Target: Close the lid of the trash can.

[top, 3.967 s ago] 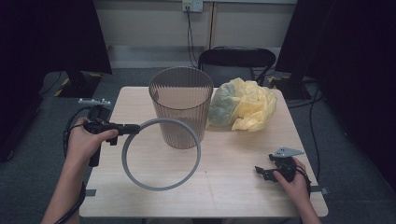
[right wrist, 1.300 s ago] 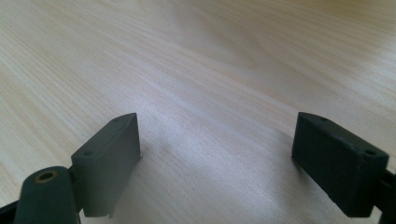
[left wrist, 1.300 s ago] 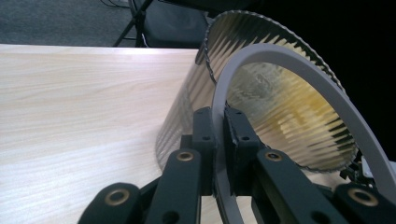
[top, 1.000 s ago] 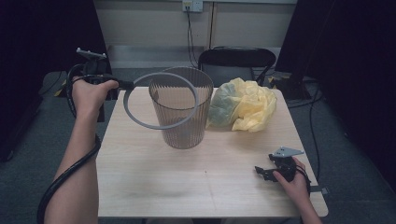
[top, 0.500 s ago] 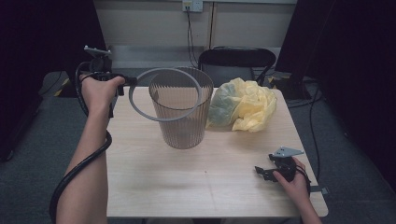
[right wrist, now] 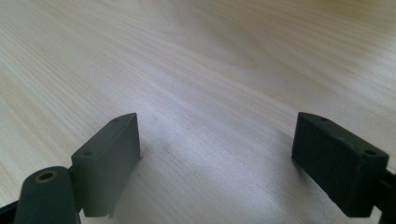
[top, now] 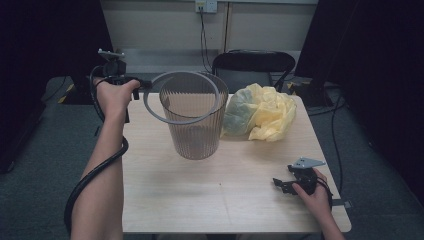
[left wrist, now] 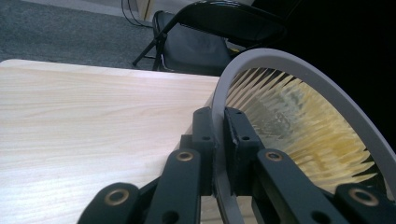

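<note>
Dark curtains close in both sides of the room, and a black folding chair (top: 254, 62) stands behind the pale wooden table (top: 200, 200). On the tabletop a translucent grey ribbed plastic wastebasket (top: 194, 120) stands upright, with a crumpled yellow plastic bag (top: 260, 112) just beside it.

A thin grey plastic ring (top: 182, 97) hangs tilted over the basket's mouth, its far arc above the rim and its near arc lower, in front of the wall. It looks light, stiff enough to hold its shape from one edge, and smooth, so it may pivot in a narrow pinch. The left gripper (left wrist: 219, 140) is clamped on its band at the left edge, which seems a sound place.

The right gripper (right wrist: 217, 154) rests on the table with jaws wide and nothing between them. The basket rim itself may catch the ring; the bag sits clear.
</note>
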Tool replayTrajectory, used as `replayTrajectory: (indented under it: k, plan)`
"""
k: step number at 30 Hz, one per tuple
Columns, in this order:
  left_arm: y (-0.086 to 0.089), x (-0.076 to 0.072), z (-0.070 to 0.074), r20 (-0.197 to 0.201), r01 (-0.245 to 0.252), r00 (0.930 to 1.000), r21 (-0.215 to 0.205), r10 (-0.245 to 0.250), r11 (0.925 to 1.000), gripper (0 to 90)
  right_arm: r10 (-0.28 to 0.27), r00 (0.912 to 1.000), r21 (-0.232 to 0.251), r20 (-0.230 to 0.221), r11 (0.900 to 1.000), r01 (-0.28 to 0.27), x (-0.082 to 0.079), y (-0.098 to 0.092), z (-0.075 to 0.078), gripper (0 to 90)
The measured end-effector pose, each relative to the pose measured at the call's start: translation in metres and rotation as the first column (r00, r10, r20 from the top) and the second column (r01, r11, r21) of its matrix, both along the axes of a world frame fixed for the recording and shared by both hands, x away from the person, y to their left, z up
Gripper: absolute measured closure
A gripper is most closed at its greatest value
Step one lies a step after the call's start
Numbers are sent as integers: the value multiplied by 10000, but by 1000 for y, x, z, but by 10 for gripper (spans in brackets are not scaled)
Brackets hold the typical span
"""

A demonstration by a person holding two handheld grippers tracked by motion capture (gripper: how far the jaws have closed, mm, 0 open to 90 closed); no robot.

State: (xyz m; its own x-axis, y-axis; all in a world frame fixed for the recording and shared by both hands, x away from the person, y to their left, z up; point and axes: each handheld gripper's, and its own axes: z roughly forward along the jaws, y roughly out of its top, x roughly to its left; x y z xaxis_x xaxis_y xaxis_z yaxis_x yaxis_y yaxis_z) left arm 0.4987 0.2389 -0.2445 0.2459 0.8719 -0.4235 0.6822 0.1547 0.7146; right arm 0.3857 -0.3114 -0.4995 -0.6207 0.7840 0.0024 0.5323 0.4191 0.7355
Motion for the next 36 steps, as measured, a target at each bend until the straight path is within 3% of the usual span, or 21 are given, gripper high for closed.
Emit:
replayTrajectory:
  k: [13, 18, 26, 36]
  plan:
    - [-12, 16, 2, 111, -145, 9998, 63, 144, 9999, 838, 0, 10000, 1, -1, 10000, 0, 0, 0, 0, 144]
    - [-14, 21, -3, 105, -186, 9998, 66, 185, 9998, 838, 1, 10000, -1, 0, 10000, -1, 0, 0, 0, 144]
    - [-19, 26, -4, 600, -374, 9975, 2, 373, 9993, 838, -2, 10000, 4, 5, 10000, 2, 0, 0, 0, 144]
    - [-25, 29, -13, 594, -74, 9982, -57, 77, 10000, 836, 4, 10000, -4, 8, 10000, -4, 0, 0, 0, 144]
